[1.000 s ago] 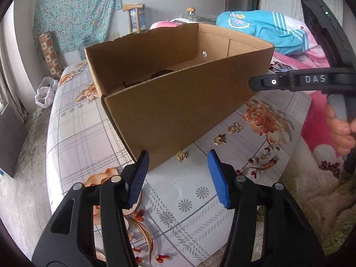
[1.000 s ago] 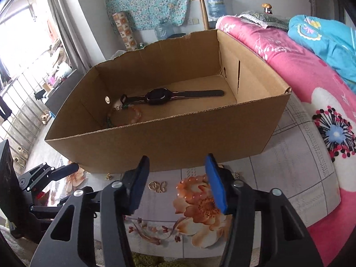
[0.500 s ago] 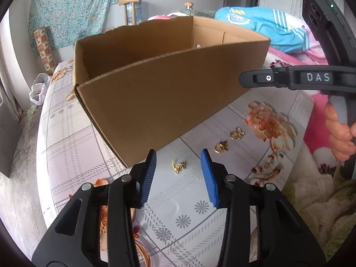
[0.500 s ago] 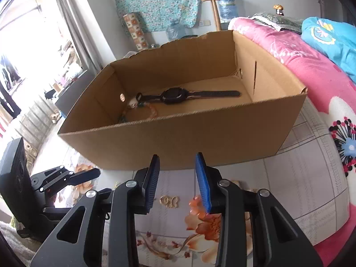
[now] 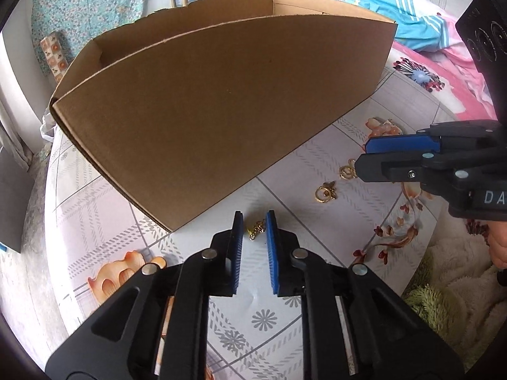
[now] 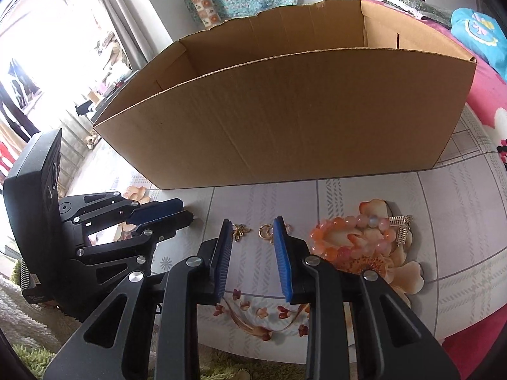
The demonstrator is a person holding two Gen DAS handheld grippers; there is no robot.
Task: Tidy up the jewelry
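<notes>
A large open cardboard box (image 5: 221, 110) (image 6: 285, 120) stands on the flowered bed sheet. In front of it lie small gold pieces. My left gripper (image 5: 255, 223) (image 6: 177, 213) is down at the sheet, its jaws closing, blue pads against both sides of a small gold charm (image 5: 256, 228). My right gripper (image 6: 252, 225) (image 5: 359, 158) hovers low, its jaws closing too. A gold bee charm (image 6: 240, 231) (image 5: 325, 191) and a gold ring piece (image 6: 266, 231) (image 5: 347, 171) lie loose between its pads. A pink bead bracelet (image 6: 348, 237) rests to their right.
Two small barred metal charms (image 6: 401, 228) lie beside the bracelet. A pink flowered blanket (image 5: 443, 72) and a blue garment (image 5: 364, 3) sit behind right. Fuzzy green and white fabric (image 6: 31, 348) borders the sheet's near edge. A hand (image 5: 500, 247) holds the right gripper.
Both grippers sank toward the sheet and narrowed their jaws. The left jaws came in around the small gold charm. The box's inside and the watch dropped out of sight.
</notes>
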